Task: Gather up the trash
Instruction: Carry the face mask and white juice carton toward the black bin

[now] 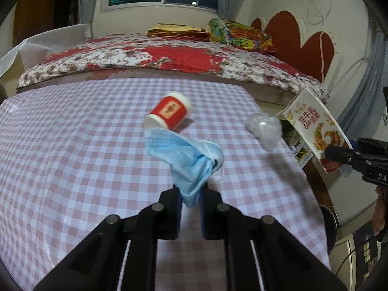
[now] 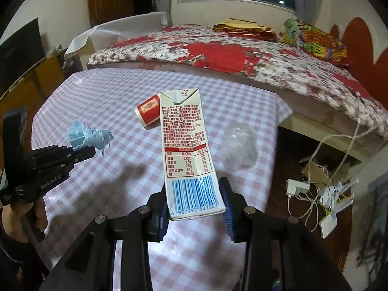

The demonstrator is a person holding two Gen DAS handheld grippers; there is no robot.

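Note:
My left gripper [image 1: 191,194] is shut on a crumpled blue face mask [image 1: 186,155] and holds it above the checked table; the same gripper [image 2: 83,151] and mask [image 2: 87,135] show at the left of the right wrist view. My right gripper [image 2: 196,206] is shut on a white milk carton [image 2: 186,150], gripped at its barcode end and lifted off the table. The carton [image 1: 312,123] also appears at the right edge of the left wrist view. A red paper cup [image 1: 169,111] [image 2: 149,110] lies on its side on the table. A clear crumpled plastic wrap [image 1: 264,127] [image 2: 238,148] rests near the table's right edge.
The pink checked tablecloth [image 1: 72,145] covers the table. Behind it stands a bed [image 1: 157,55] with a floral quilt and folded fabrics. Cables and chargers [image 2: 322,189] lie on the floor to the right. A hand [image 2: 14,220] holds the left gripper's handle.

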